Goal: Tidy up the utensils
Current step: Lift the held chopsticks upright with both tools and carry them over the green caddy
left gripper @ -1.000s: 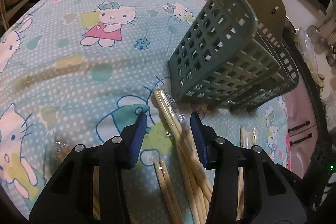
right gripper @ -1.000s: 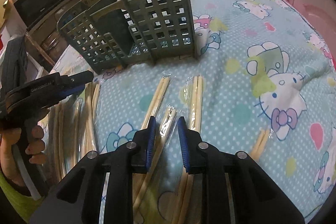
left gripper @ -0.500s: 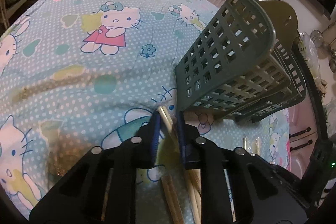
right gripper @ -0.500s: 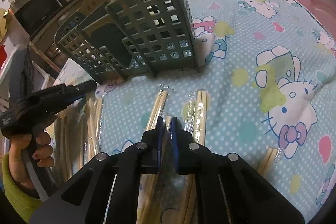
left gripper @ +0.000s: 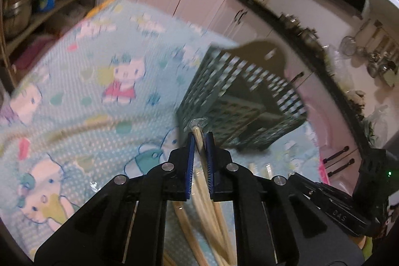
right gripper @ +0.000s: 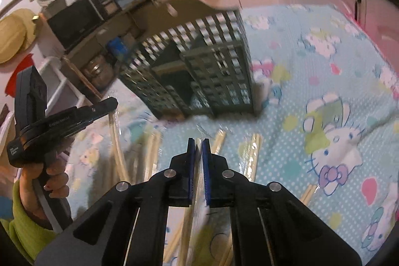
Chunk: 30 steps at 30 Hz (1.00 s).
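The utensil holder (right gripper: 197, 71) stands on the tablecloth (right gripper: 311, 96), chopsticks (right gripper: 251, 153) lying before it.

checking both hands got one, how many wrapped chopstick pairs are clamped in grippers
2. One wrapped pair in the left gripper, one in the right gripper. More lie loose on the cloth.

— What covers the table (right gripper: 311, 81)?
— A pale-blue cartoon-cat cloth; the green lattice utensil holder (right gripper: 199, 71) stands toward its far edge, wrapped chopstick pairs (right gripper: 251, 153) scattered nearer
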{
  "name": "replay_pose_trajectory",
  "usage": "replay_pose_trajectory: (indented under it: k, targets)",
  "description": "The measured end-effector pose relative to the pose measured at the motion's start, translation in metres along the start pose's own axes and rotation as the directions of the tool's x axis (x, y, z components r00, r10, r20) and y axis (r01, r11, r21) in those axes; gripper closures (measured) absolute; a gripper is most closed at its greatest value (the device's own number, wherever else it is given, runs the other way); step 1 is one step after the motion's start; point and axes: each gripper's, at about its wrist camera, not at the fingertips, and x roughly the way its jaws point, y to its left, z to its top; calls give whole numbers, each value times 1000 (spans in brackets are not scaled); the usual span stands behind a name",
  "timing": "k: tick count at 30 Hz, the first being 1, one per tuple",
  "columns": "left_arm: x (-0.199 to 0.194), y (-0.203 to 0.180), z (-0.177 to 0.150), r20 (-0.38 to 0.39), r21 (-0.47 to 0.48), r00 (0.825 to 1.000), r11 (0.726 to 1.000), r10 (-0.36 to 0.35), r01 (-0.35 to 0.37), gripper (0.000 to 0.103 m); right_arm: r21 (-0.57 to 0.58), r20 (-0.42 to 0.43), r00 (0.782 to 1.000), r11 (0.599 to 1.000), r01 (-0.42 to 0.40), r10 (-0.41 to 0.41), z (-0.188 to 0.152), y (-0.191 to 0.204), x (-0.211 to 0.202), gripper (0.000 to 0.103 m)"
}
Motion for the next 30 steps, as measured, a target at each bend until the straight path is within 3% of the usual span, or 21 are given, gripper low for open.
replay_pose_trajectory:
  k: [5, 18, 30]
  targets:
    - [-34, -25, 11, 86, 65, 996, 998, -26, 20, 101, -58, 73, 997, 998, -25, 30, 8, 12, -27, 98]
    - [-78, -67, 35, 200, 157, 974, 985, -104, 73, 102, -110, 225, 972, 993, -45, 69, 30, 34, -74, 98]
    - [-98, -88, 79, 304, 201, 947, 979, -103, 42, 102, -145, 425, 903, 989, 6, 57, 91, 44, -115, 98]
